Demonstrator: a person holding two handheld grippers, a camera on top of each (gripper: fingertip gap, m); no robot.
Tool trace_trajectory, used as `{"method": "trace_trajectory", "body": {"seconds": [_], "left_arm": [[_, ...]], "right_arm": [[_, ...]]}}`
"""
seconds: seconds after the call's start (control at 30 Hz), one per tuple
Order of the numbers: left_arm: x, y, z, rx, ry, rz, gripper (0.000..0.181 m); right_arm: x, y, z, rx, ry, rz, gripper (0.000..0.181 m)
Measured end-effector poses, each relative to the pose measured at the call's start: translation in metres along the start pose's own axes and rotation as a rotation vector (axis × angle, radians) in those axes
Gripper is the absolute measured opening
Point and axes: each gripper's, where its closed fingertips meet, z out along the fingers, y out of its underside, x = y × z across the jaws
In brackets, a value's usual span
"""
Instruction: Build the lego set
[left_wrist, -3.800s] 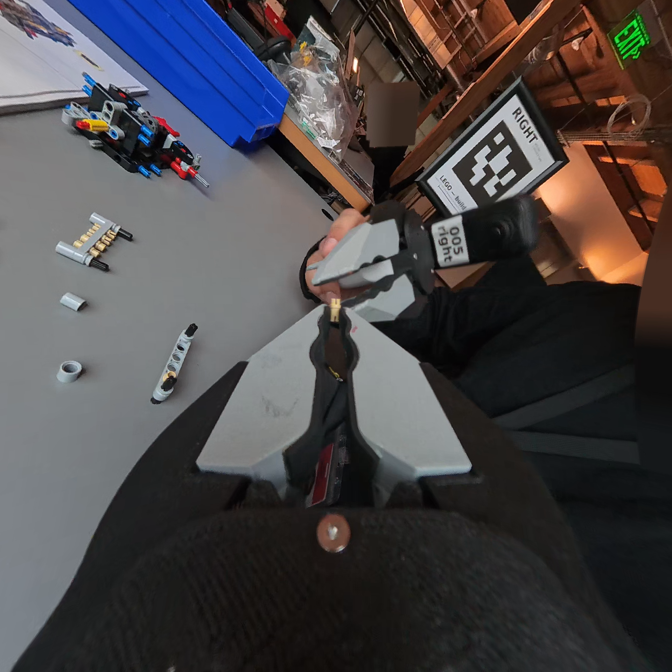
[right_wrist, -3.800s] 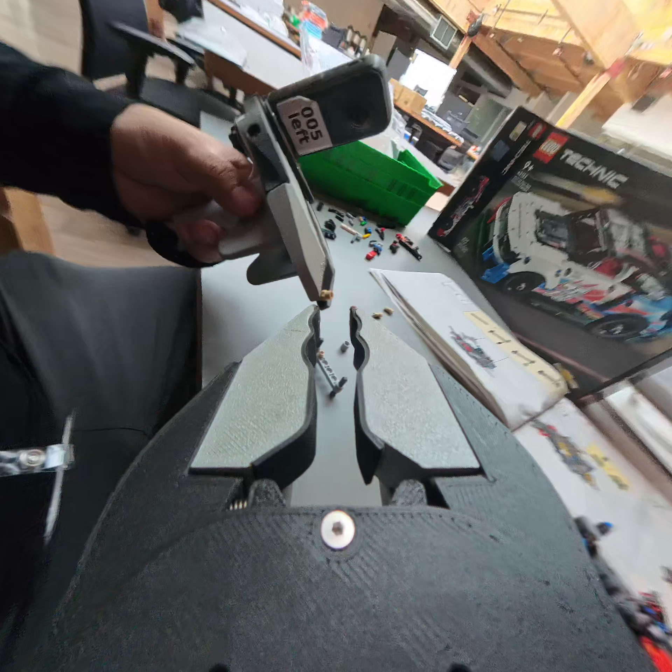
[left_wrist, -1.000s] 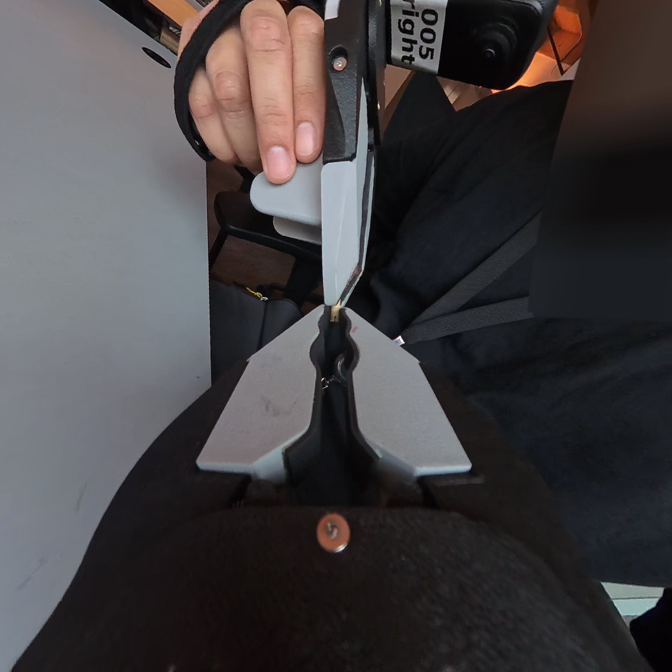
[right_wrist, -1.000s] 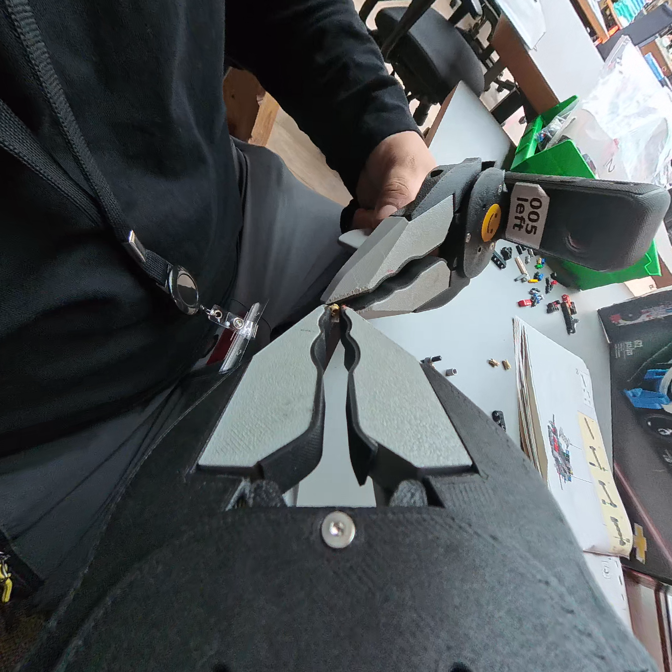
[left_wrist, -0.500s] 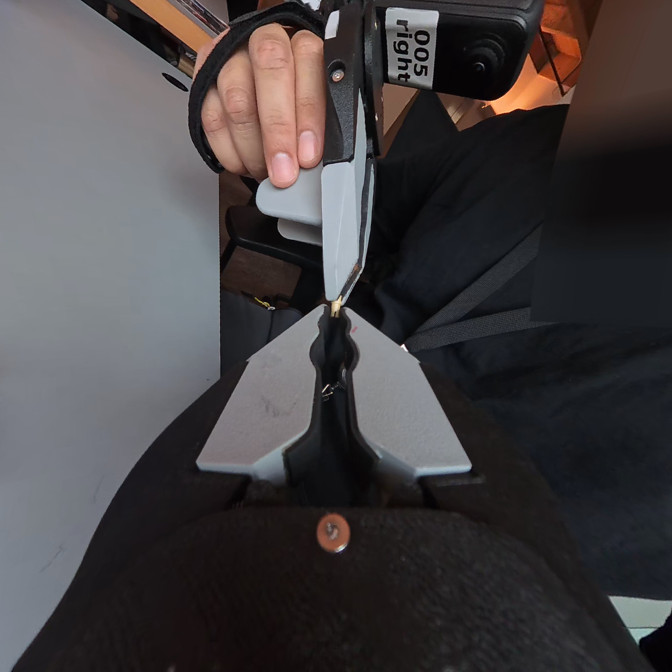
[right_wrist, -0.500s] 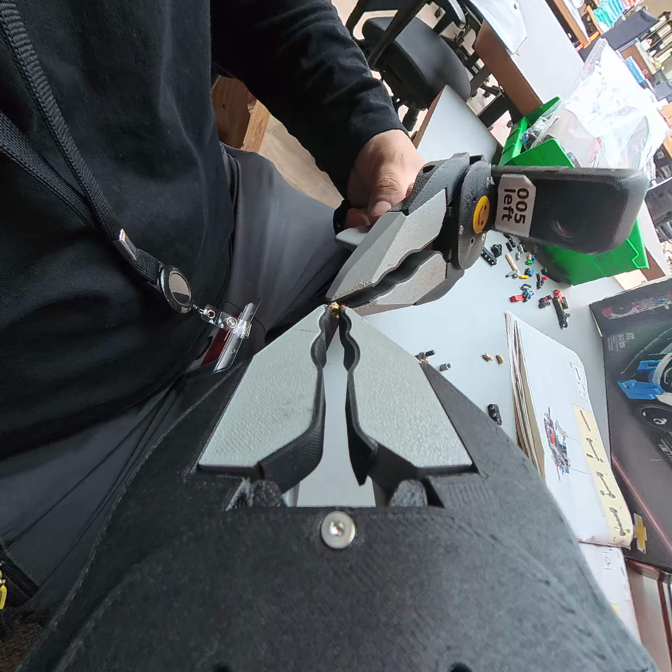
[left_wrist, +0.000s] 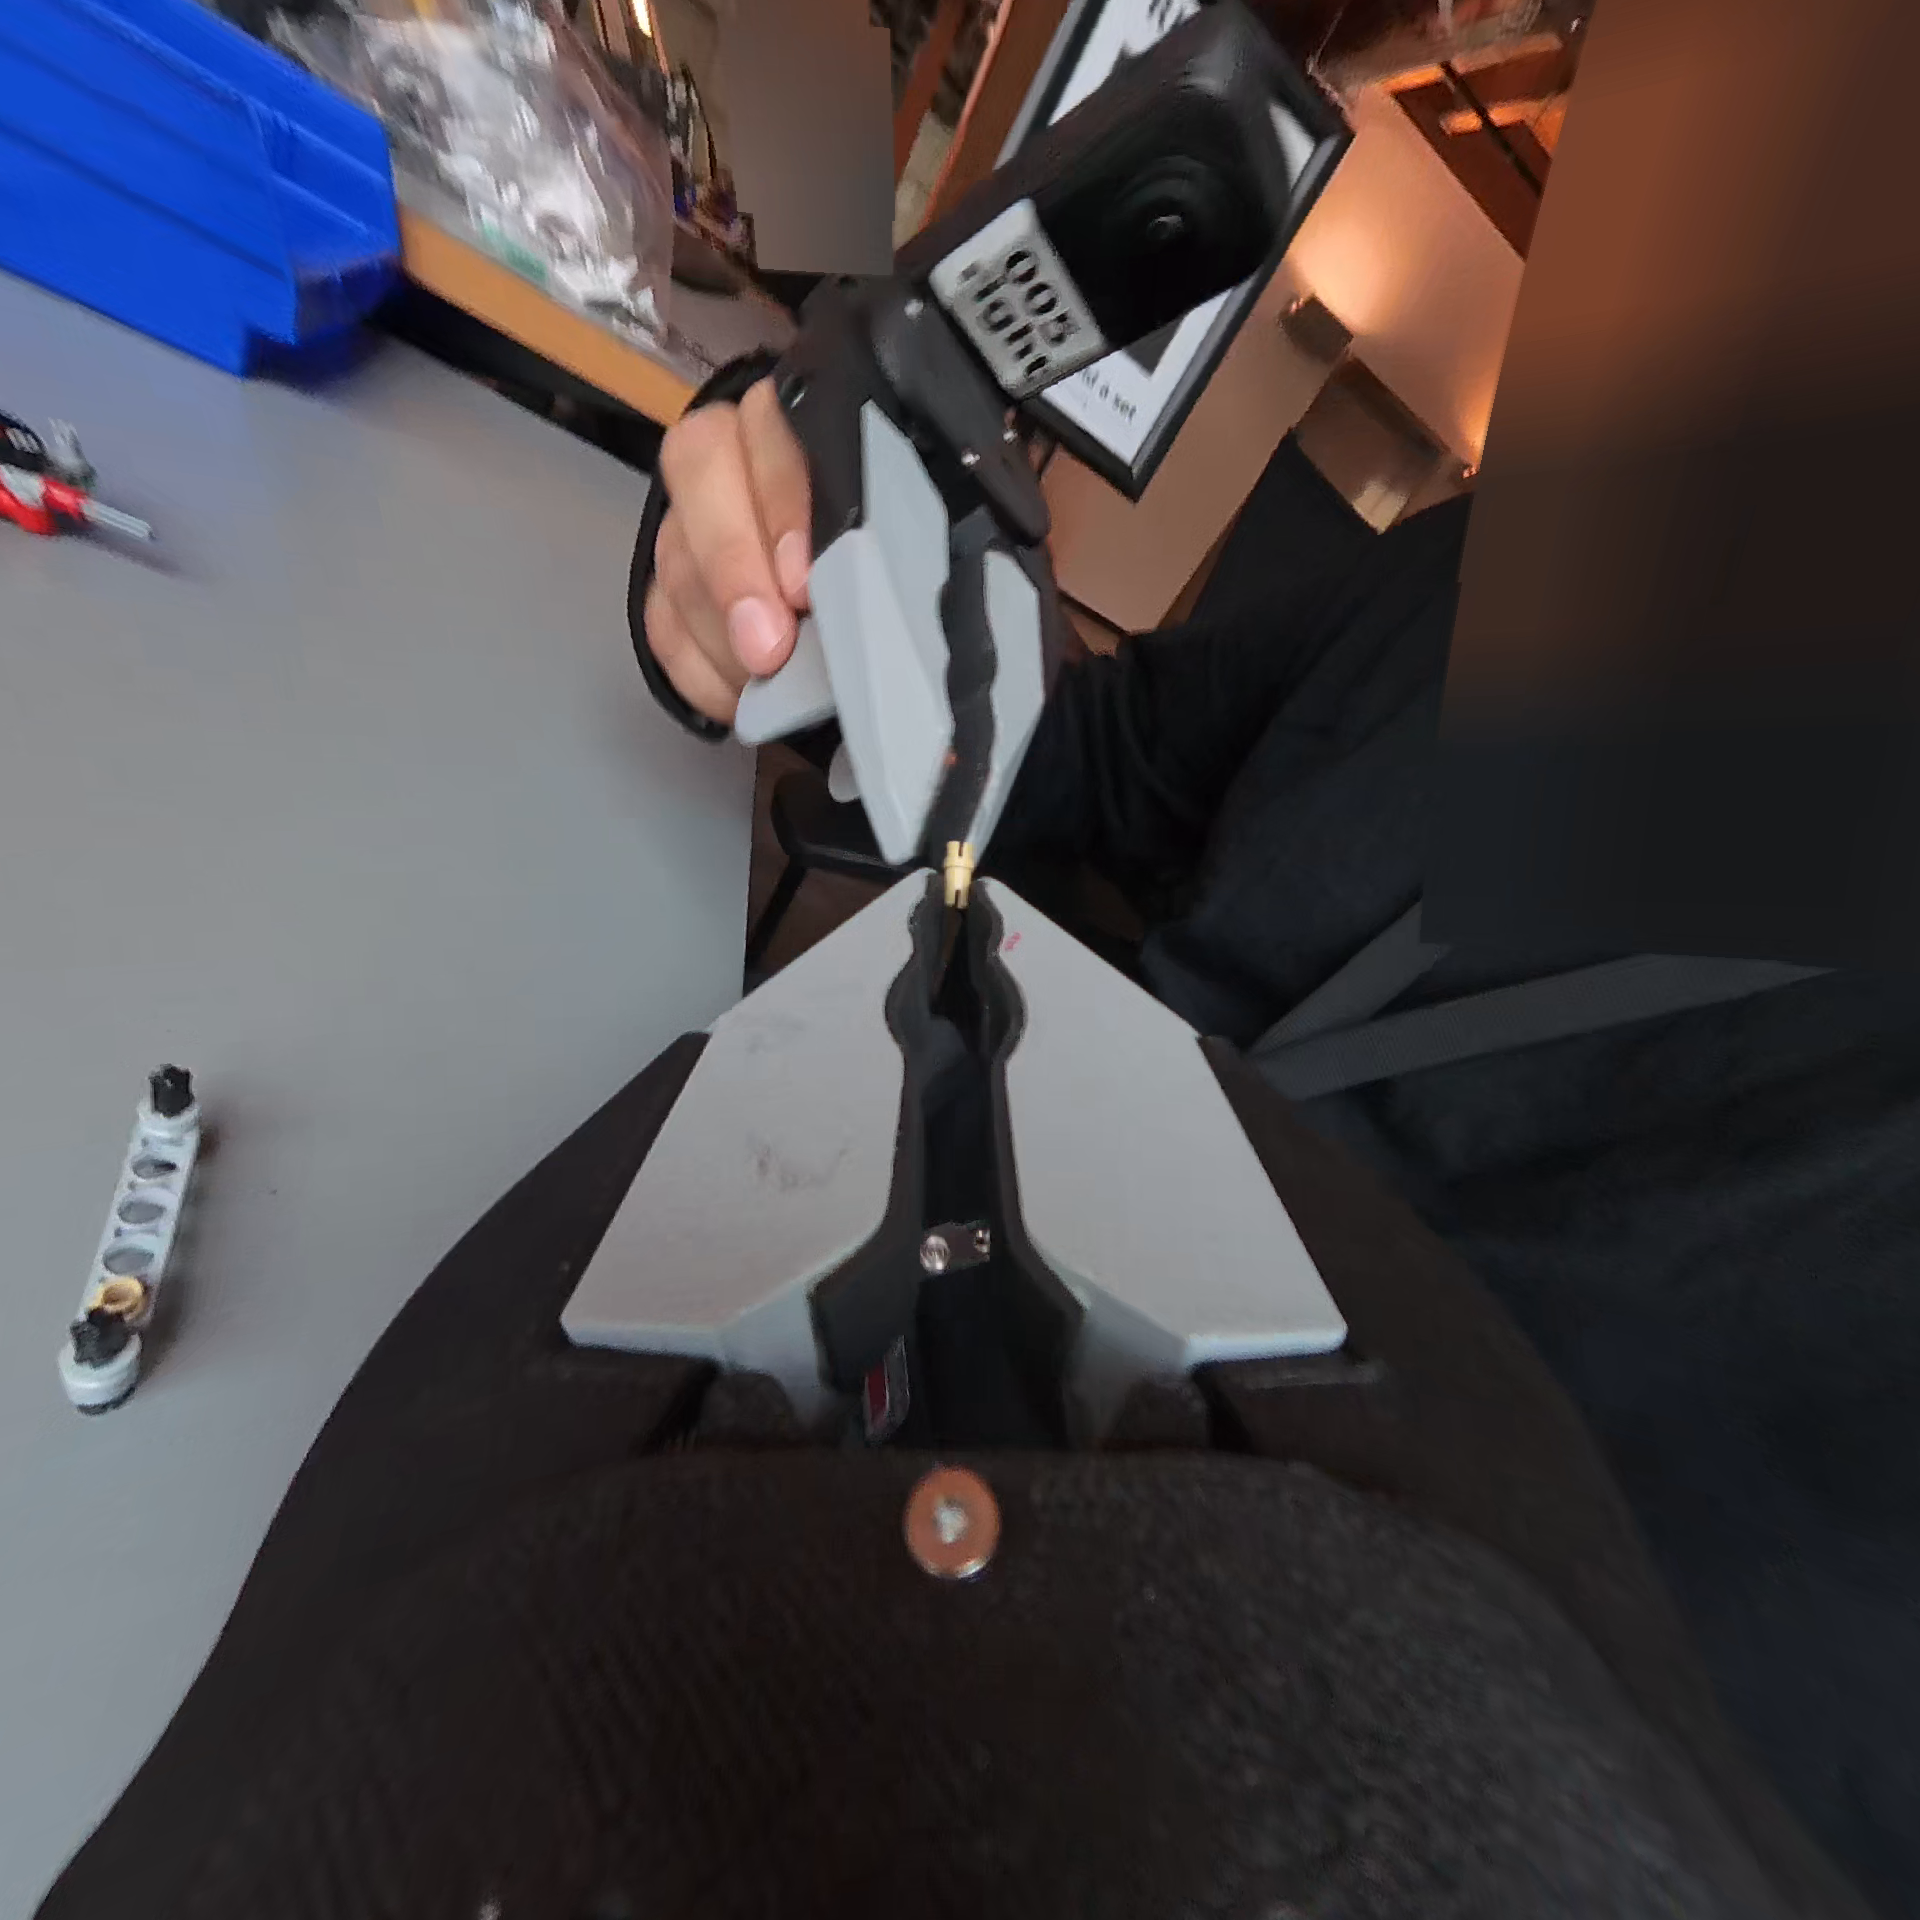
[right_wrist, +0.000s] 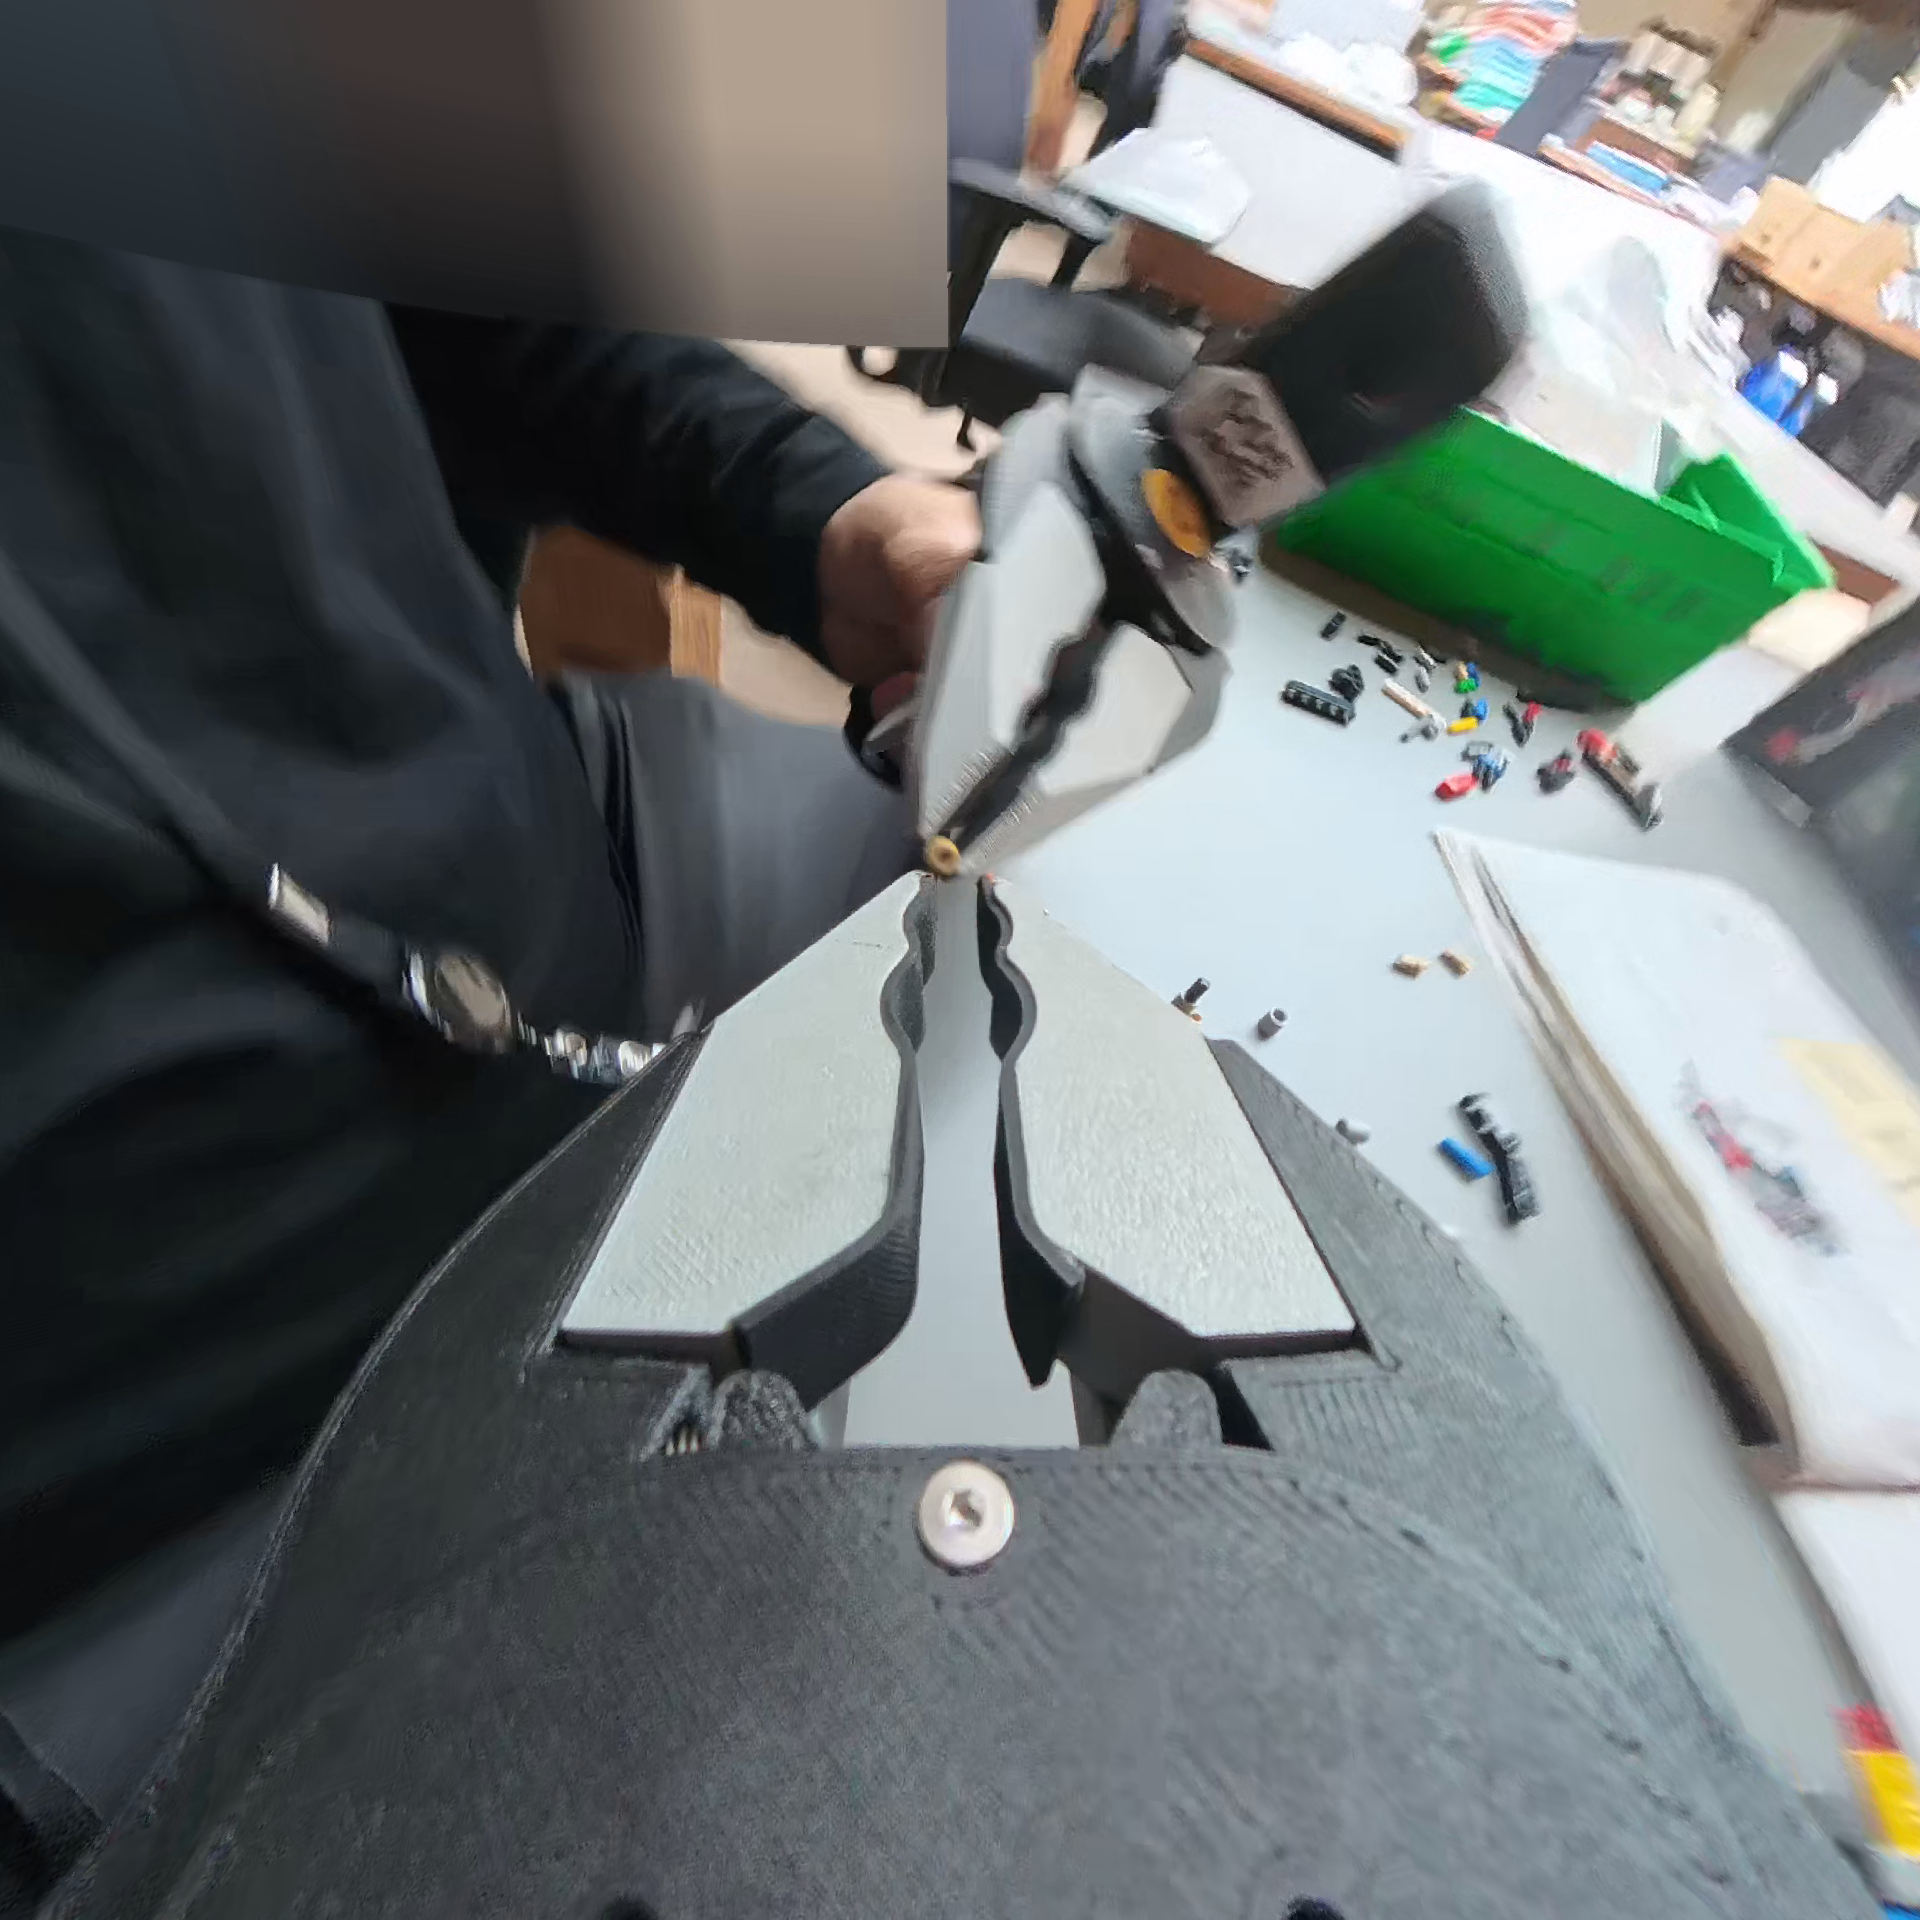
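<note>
Two grippers meet tip to tip above the near edge of the table, and between them sits one tiny tan lego pin (left_wrist: 954, 871). The left gripper (left_wrist: 951, 902) has its grey, black-edged fingers pressed together on the pin's lower end, so the pin pokes out beyond the tips, and it is clamped there. The right gripper (right_wrist: 954, 891) faces it with a narrow gap between its fingers, tips apart and closed on nothing, its points right at the pin's free end; whether they touch it is hard to tell through the blur. A bare hand (left_wrist: 722, 540) wraps the right gripper's handle in the left wrist view, with a black sleeve behind it. Out on the grey tabletop (left_wrist: 364, 727) lies a light grey lego beam with round holes (left_wrist: 133, 1236), black pins at both ends, well to the left of the grippers. Farther back stands a blue plastic bin (left_wrist: 187, 197). From the right wrist view, a scatter of small coloured lego pieces (right_wrist: 1475, 727) lies in front of a green plastic bin (right_wrist: 1538, 561), two loose tan pins (right_wrist: 1432, 964) rest near an open white instruction booklet (right_wrist: 1683, 1091), and a short black beam (right_wrist: 1501, 1153) lies beside the booklet's edge.
</note>
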Motion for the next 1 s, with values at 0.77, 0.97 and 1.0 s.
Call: {"method": "trace_trajectory", "body": {"seconds": [0.77, 0.97, 1.0], "left_arm": [[0.004, -0.030, -0.003, 0.060, -0.338, 0.444, 0.002], [0.006, -0.031, -0.003, 0.068, -0.346, 0.461, 0.002], [0.007, -0.032, -0.002, 0.068, -0.344, 0.464, 0.002]], "right_arm": [[0.014, -0.030, -0.011, 0.225, 0.001, 0.188, 0.002], [0.011, -0.031, -0.013, 0.220, 0.003, 0.169, 0.001], [0.010, -0.032, -0.014, 0.226, -0.002, 0.170, 0.002]]}}
